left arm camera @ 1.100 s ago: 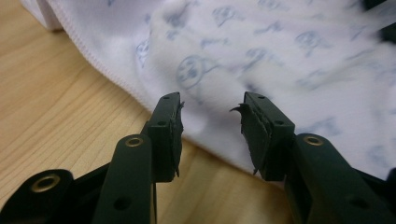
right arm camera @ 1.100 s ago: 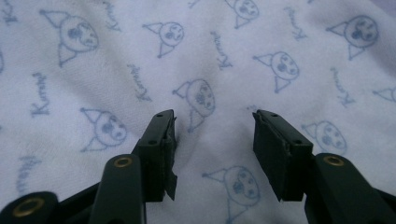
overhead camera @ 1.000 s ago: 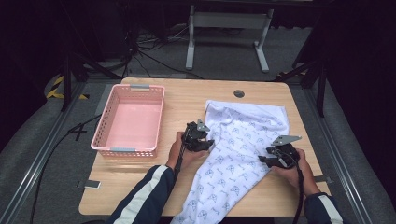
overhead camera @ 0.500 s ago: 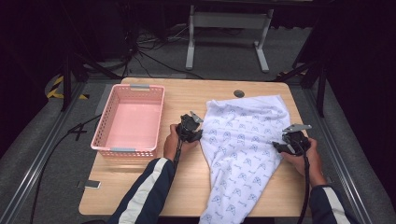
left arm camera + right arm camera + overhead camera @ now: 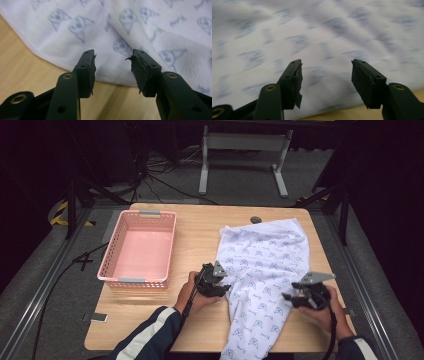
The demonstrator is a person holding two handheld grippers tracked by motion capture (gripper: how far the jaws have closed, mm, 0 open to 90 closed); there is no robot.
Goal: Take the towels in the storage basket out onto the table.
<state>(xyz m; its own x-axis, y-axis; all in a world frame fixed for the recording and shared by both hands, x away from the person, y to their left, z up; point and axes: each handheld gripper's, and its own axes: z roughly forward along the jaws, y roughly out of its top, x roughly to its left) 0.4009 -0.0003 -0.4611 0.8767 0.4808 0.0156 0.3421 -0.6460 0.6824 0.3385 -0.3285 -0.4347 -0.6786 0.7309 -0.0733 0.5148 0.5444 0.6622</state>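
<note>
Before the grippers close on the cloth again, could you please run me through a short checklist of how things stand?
1. Left gripper open, nothing between the pads: ok; its jaws have just been opening.
2. Left gripper lined up on the hem of the printed cloth: ok, the edge lies just ahead of the jaws.
3. Right gripper open, pads off the fabric: ok; its jaws have just been opening.
4. Right gripper at the cloth's right edge: ok, cloth ahead, wood at the corner.
5. Cloth fully on the table: not ok, its near end reaches the front edge.
6. Pink basket free to receive: ok, nothing lies in it.
</note>
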